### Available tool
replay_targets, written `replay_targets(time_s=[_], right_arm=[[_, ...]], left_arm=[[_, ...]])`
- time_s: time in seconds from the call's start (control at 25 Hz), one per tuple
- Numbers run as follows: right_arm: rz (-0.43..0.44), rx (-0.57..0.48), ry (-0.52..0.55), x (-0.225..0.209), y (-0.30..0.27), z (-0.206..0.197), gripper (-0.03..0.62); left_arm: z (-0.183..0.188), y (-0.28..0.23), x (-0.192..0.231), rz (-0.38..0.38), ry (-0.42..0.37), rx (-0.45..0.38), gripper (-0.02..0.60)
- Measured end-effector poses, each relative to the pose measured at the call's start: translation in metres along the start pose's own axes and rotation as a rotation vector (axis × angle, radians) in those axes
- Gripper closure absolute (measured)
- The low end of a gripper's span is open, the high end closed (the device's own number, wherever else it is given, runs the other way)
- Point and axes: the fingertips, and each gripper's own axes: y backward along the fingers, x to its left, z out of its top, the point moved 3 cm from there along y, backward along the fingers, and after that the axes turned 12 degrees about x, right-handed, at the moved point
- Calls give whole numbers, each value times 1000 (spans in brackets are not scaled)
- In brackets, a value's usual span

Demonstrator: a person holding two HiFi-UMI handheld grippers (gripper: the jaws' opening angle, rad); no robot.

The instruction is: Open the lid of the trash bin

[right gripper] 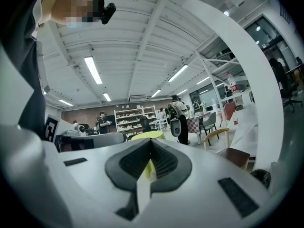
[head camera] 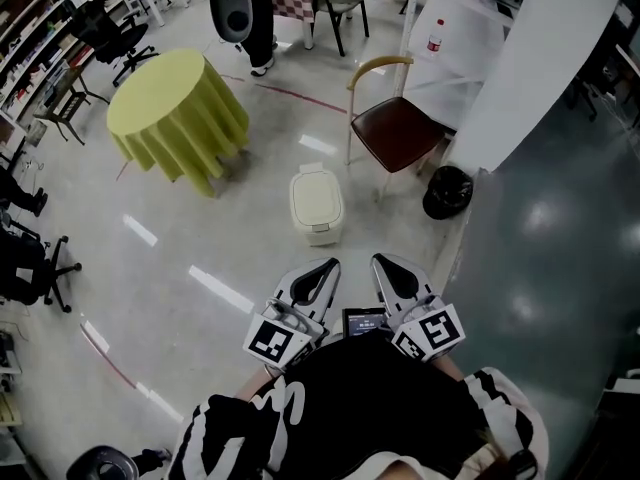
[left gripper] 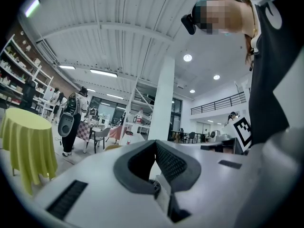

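Head view: the cream trash bin (head camera: 316, 205) stands on the floor with its lid down. The left gripper (head camera: 322, 268) and right gripper (head camera: 386, 263) hang on the person's side of the bin, apart from it

Left gripper view: the left gripper (left gripper: 155, 141) has its jaws clenched together, empty

Right gripper view: the right gripper (right gripper: 151, 140) is likewise closed, holding nothing

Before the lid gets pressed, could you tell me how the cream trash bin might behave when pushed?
The trash bin looks like a hollow plastic box, so it is probably light and may slide on the glossy floor if nudged sideways. Its squat, broad shape suggests it will hardly tip. The closed lid looks rigid, likely hinging rather than flexing.
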Motion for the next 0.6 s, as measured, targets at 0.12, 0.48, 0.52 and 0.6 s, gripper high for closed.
replay_targets(time_s=[0.12, 0.48, 0.52, 0.6], right_arm=[[8, 2, -7, 3, -6, 0, 591], [3, 0, -18, -3, -13, 4, 591], [6, -3, -18, -3, -14, 5, 591], [13, -6, -14, -2, -16, 6, 591]], left_arm=[[0, 0, 5, -1, 4, 4, 574], [5, -7, 13, -12, -1, 3, 574], [5, -7, 14, -12, -1, 3, 574], [6, -9, 15, -13, -1, 3, 574]])
